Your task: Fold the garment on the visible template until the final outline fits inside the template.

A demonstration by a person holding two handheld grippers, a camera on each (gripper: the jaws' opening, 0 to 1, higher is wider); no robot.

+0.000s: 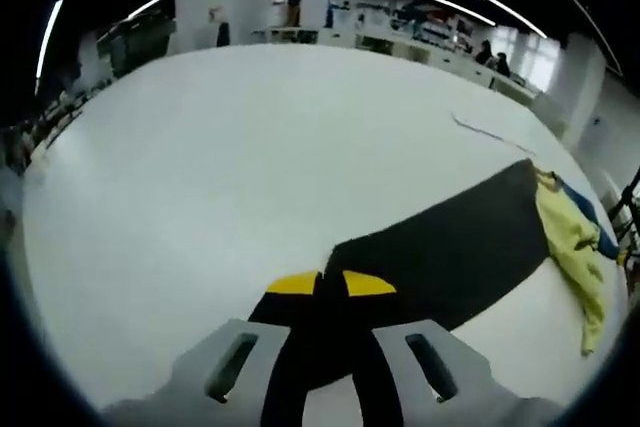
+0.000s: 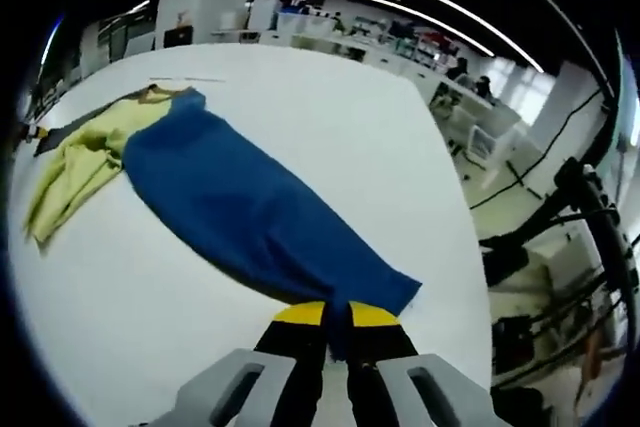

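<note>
Gripping opposite ends of the garment (image 2: 250, 217) stretched over the white table (image 1: 200, 197), the left gripper (image 1: 333, 287) clamps its dark end and the right gripper (image 2: 337, 315) its blue hem, apparently mid-fold; next, carry one end across the yellow part (image 1: 575, 242).

Both views ride low over the white table (image 1: 200, 197), each close behind its own jaws; they share the yellow cloth (image 1: 575, 237) from opposite ends.
</note>
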